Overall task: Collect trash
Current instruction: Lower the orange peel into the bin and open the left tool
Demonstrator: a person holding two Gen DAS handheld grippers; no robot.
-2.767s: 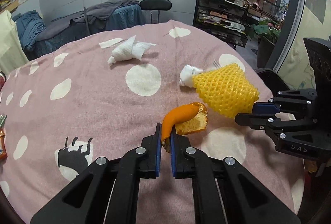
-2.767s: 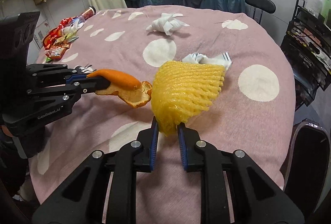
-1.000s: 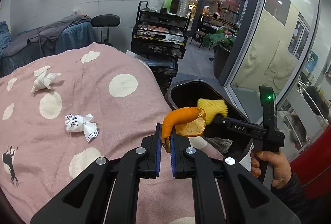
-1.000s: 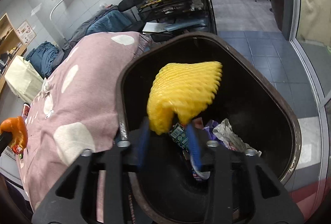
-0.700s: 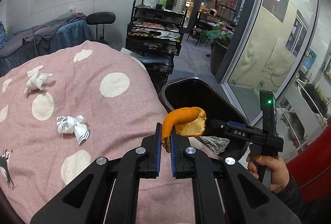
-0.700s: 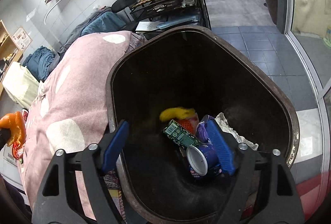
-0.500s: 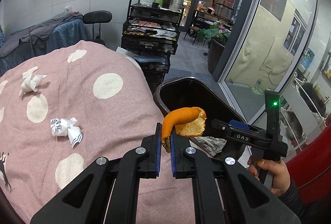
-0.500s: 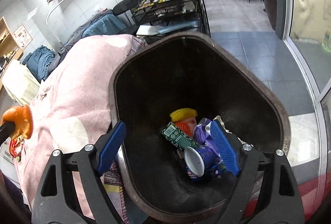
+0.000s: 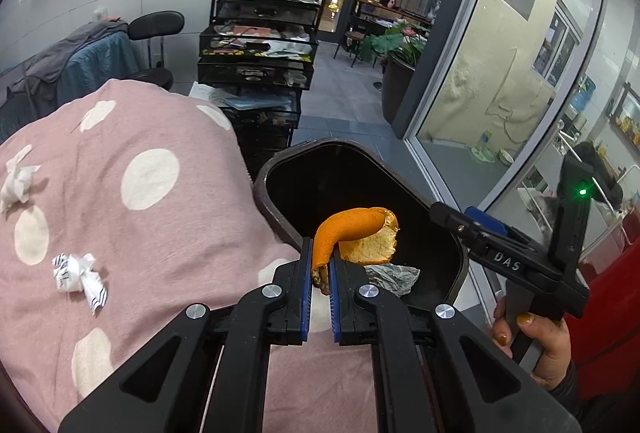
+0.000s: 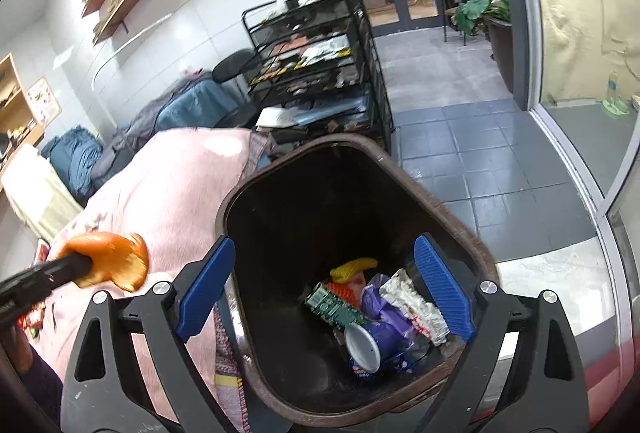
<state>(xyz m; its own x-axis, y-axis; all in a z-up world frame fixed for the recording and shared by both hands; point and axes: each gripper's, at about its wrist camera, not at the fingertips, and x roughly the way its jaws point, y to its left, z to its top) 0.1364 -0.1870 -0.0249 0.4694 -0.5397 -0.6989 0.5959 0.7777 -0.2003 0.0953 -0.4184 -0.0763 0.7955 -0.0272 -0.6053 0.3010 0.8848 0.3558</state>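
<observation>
Orange peel [image 9: 352, 229]: curled strip, pith side pale, clamped at its lower end between the blue pads of the left gripper [image 9: 319, 283]; free end arching up and right, hanging at the near-left edge of the bin [image 9: 276, 165], not yet fully over the opening.

Bin: dark, brown-rimmed, standing on grey tile just right of the table [image 9: 168, 233] with its pink dotted cloth. Contents seen from the right wrist view: yellow net [image 10: 354, 268], green carton [image 10: 334, 307], purple wrapper [image 10: 380, 299], can [image 10: 364, 347], crumpled foil [image 10: 416, 307].

Right gripper [image 10: 324, 289]: jaws spread wide, nothing between them, poised above the bin mouth.

Left on the cloth: striped wad [image 9: 78, 275] near, white tissue [image 9: 16, 181] further left.

Step in hand, by judgement: drop the peel. To be done well by carrying the left gripper further right until the whole peel sits over the black opening, clear of the rim; then parting the pads fully. Peel likely light and slightly sticky, so a small shake or downward tilt advisable if clinging to a pad. Worth avoiding: release too early, with the peel landing on the cloth or rim; contact with the right gripper close by.
</observation>
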